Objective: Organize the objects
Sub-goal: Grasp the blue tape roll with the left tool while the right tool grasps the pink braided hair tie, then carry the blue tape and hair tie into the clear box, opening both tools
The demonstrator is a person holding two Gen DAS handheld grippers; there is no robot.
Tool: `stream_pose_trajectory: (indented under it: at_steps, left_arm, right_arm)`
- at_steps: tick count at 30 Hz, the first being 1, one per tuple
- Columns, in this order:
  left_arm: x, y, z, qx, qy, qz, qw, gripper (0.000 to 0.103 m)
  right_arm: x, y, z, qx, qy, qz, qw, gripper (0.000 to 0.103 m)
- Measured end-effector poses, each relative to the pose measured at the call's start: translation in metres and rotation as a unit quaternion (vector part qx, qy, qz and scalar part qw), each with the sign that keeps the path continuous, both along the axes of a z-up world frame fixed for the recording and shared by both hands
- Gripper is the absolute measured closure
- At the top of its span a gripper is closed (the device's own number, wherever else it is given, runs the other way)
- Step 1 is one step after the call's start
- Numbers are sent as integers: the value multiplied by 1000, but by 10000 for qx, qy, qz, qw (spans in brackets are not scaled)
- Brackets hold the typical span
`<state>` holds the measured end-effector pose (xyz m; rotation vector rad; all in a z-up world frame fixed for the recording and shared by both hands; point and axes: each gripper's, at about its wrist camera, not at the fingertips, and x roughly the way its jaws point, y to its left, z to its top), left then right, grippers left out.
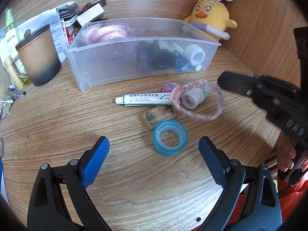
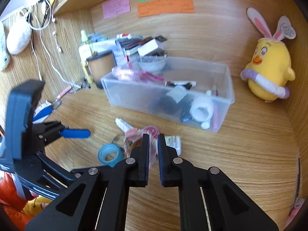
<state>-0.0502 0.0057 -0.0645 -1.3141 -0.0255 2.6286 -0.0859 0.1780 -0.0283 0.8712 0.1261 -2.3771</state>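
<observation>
On the wooden desk a blue tape roll (image 1: 169, 140) lies just ahead of my left gripper (image 1: 153, 141), which is open with nothing between its blue fingers. Beyond the roll are a small worn tin (image 1: 158, 115), a white ointment tube (image 1: 142, 99) and a little white bottle (image 1: 192, 99). A pink braided cord loop (image 1: 202, 115) runs around the bottle. My right gripper (image 2: 153, 136) is shut on that braided cord (image 2: 152, 154), near its far right part; its black tip (image 1: 223, 80) enters from the right. The clear plastic bin (image 1: 107, 65) behind holds pink rope, bottles and tubes.
A brown mug (image 1: 37, 57) and a pile of papers and boxes (image 1: 63, 19) stand left of the bin. A yellow plush chick (image 1: 211, 17) sits in the back right corner. Glasses (image 1: 5, 107) lie at the left edge. Wooden walls close the back and right.
</observation>
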Motion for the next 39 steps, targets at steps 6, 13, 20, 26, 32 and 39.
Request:
stream_pose_trajectory:
  at_steps: [6,13,20,26,32,39]
  left_arm:
    - [-5,7,-4,-18,-46,-66,10000,42]
    - [-4,9,-3,-86,47,-172,9998,64]
    - [-4,9,-3,-69,100,-199,9997,64]
    - [-3,11,-4,-53,168,-241,9996,64]
    - [0,5,2,-14,267,-130,9996,65]
    - [-2,-5,30,75,670,36,9977,65]
  right_arm:
    - [2,16,21,-137,191,-66,9997,95]
    - [-5,9,-3,22,-378,192,9991,88]
    - [-17,-3,-37,333,-993,255,9942,84]
    - [-25,-16,-45,538,-1043,139,9930,79]
    - [-17,-19,-40,577,-639,50,9963,97]
    - [-9,2,-9,-58,-319,-103,9994,97]
